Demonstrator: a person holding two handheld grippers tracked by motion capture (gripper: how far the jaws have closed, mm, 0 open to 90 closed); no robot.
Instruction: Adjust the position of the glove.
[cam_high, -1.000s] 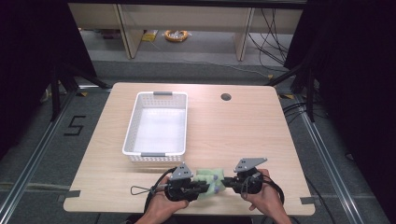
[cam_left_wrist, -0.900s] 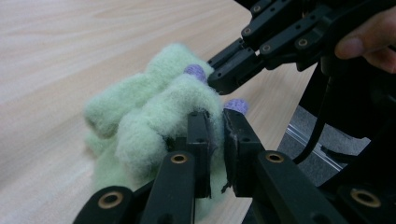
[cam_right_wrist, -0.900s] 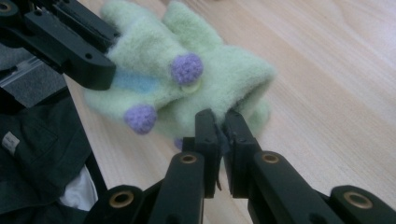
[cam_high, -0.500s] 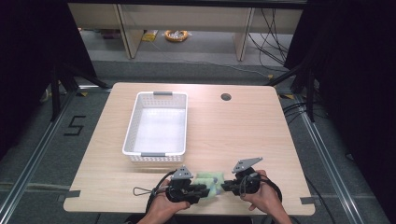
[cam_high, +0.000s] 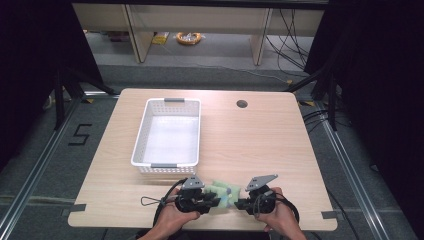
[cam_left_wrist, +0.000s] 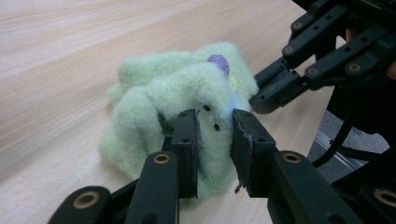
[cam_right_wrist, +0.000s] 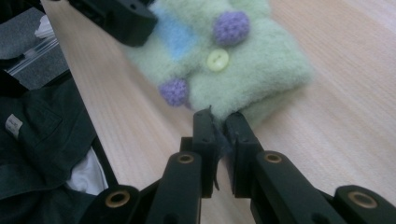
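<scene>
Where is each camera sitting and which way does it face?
High view: fixed above the person's side, looking forward and down on the table and basket; both hands and both tongs, left tongs, right tongs, show at the bottom.
Left gripper view: rides the left tongs, looking along them at the green fleece; the right tongs show beyond.
Right gripper view: rides the right tongs, facing the fleece's button; the left tongs show at top left.
Shared: all three show the fleece.

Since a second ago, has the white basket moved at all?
No. The white basket sits in the same spot on the table, with the same gap to the round hole in the tabletop.
</scene>
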